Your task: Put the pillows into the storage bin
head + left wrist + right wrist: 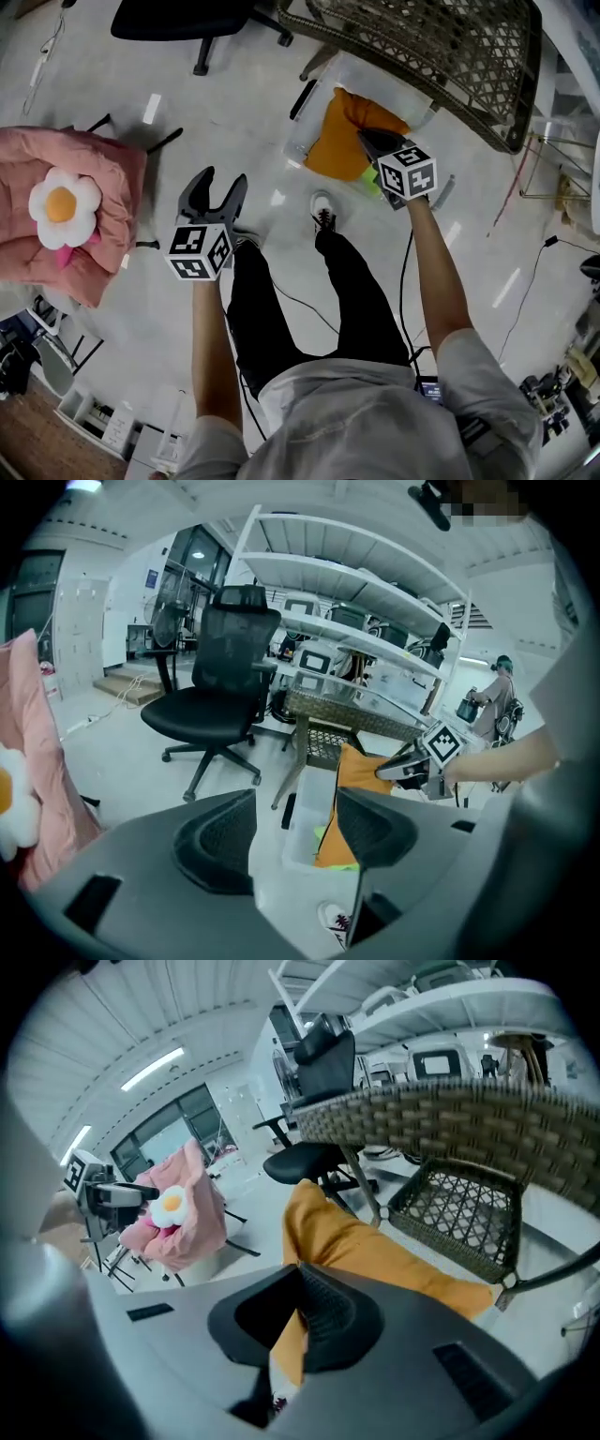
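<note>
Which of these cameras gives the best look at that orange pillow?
The head view: from above it shows the orange pillow reaching into the clear bin, pinched by the right claw. The right gripper view shows only a close stretch of its fabric; the left gripper view has it partly hidden behind the left claw.

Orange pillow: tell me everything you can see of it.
The orange pillow is soft plain fabric, creased, no print visible. It stands on edge, lower part inside the clear storage bin on the floor beside the wicker chair. The right tool is shut on its upper edge. A lime green thing shows by its base.
</note>
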A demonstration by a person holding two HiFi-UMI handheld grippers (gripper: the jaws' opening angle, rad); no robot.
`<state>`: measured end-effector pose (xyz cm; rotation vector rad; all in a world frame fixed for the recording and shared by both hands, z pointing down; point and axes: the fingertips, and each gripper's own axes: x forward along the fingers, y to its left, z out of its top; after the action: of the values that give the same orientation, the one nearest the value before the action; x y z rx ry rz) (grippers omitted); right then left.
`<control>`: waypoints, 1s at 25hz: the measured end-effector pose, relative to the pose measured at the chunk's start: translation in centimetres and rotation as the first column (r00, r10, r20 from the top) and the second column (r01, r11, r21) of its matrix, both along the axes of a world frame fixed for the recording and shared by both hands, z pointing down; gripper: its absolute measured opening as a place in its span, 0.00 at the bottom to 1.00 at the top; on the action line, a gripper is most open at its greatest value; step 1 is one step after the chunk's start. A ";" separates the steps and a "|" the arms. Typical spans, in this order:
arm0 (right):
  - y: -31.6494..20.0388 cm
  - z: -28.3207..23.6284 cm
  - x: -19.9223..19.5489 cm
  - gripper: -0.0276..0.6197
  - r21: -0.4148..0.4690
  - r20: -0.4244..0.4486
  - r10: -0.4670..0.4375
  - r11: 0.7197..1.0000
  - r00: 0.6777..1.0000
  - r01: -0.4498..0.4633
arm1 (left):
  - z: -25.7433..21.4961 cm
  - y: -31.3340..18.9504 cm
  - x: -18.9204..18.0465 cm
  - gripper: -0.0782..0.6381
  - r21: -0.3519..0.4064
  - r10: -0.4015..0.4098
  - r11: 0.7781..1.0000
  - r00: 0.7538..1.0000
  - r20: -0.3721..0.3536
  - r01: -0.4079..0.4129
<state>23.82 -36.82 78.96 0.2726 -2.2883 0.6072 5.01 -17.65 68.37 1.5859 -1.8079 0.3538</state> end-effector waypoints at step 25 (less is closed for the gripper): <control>-0.7 -5.2 -12.3 0.21 0.162 -0.086 -0.101 0.980 0.991 0.114 | -2.8 5.5 -9.5 0.51 0.017 -0.231 0.973 0.972 0.034 0.230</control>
<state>11.56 -37.47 73.76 0.2457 -2.2651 0.3440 -4.53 -12.18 65.57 1.3669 -2.0009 0.2635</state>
